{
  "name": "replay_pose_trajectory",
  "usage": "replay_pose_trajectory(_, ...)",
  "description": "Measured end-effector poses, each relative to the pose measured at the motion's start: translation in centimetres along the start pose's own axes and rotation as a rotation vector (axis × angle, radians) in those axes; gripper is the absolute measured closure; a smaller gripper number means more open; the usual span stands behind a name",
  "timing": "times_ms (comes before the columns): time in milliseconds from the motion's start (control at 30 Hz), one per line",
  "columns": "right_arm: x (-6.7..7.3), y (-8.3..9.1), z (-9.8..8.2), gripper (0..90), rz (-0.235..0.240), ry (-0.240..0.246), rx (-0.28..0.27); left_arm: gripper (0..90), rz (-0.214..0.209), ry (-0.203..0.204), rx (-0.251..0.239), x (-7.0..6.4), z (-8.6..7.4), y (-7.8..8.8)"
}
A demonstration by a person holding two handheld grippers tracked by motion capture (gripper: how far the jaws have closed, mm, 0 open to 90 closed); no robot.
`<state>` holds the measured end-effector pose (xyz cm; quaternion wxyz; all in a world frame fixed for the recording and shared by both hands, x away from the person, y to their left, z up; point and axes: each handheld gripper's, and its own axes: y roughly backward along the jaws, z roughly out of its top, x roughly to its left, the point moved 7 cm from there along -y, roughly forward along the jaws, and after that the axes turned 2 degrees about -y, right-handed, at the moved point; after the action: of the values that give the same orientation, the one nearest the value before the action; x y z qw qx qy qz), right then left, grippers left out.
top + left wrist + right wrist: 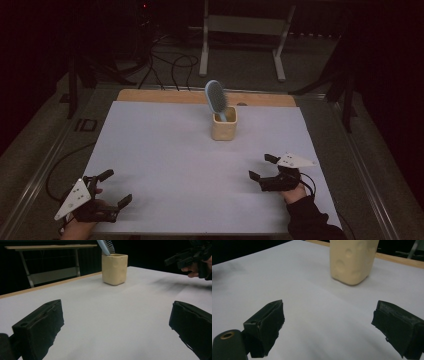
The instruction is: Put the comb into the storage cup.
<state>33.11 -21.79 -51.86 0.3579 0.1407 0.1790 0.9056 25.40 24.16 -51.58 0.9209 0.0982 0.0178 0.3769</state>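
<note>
From the high view, a cream cup point(223, 125) stands on the white desk point(165, 160), on the far side and near the middle; a blue hairbrush point(216, 98) stands in the cup with its handle down and its head up, leaning a bit to the left; the left gripper point(116, 189) sits at the near left corner with its jaws spread wide and nothing between them; the right gripper point(262, 168) sits at the near right with its jaws spread too, also holding nothing; both are well apart from the cup.

In the left gripper view, the two black jaws rise from the bottom, far apart, with bare desk point(112, 322) between them; the cup point(114, 269) stands far off, a little left of the middle, and the brush point(106, 246) pokes out of its top; the other gripper point(190, 256) shows at the far right, held in a hand.

In the right gripper view, the jaws stand wide apart over the desk point(312, 307); the cup point(352, 260) is near, ahead and a bit to the right, not touching either jaw.
</note>
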Motion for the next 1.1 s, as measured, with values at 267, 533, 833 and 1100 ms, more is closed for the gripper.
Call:
replay_pose_trajectory(267,-0.1,1.5,-1.6,9.6,-0.036,-0.01,0.02,0.0,0.0,-0.002,0.002,0.0,0.0,0.0)
replay_pose_trajectory(533,0.0,2.4,-2.9,9.6,-0.085,-0.02,0.037,0.0,-0.001,-0.001,0.001,0.0,0.0,0.0)
replay_pose_trajectory(833,0.3,3.2,-4.5,9.6,-0.12,-0.023,0.082,0.0,-0.002,-0.002,0.001,-0.1,0.0,0.0)
replay_pose_trajectory(1100,-0.2,2.9,-4.6,9.6,-0.131,-0.045,0.074,0.0,-0.006,-0.004,0.003,-0.1,0.0,0.0)
